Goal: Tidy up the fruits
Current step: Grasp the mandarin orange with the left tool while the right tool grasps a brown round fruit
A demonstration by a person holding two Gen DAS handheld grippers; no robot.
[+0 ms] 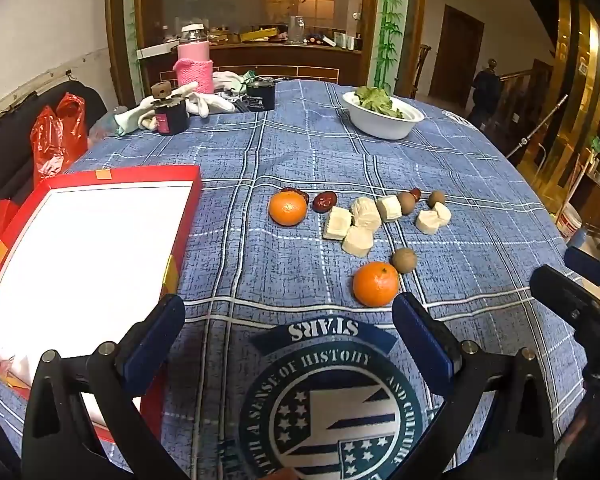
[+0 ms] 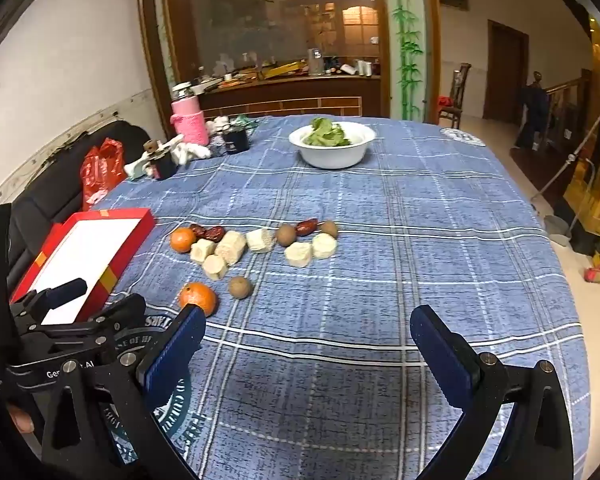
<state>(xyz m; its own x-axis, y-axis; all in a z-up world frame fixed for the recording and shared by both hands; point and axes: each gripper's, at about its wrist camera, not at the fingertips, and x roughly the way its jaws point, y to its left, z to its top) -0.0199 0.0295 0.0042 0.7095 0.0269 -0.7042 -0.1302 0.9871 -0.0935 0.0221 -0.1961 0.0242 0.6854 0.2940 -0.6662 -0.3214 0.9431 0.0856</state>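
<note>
Both tools spread, holding nothing, above the blue plaid-clothed table (image 2: 380, 208).

Left tool (image 1: 288, 322) hovers by the near round orange tangerine (image 1: 375, 284); right tool (image 2: 308, 330) over bare cloth. Second tangerine (image 1: 287, 208), dark red dates (image 1: 324, 201), brown longans (image 1: 405, 260) and pale cream cut chunks (image 1: 358, 240) lie mid-table. Open red cardboard box with white lining (image 1: 80, 256) sits left of them. White bowl of greens (image 2: 332, 154) stands at far side.
</note>
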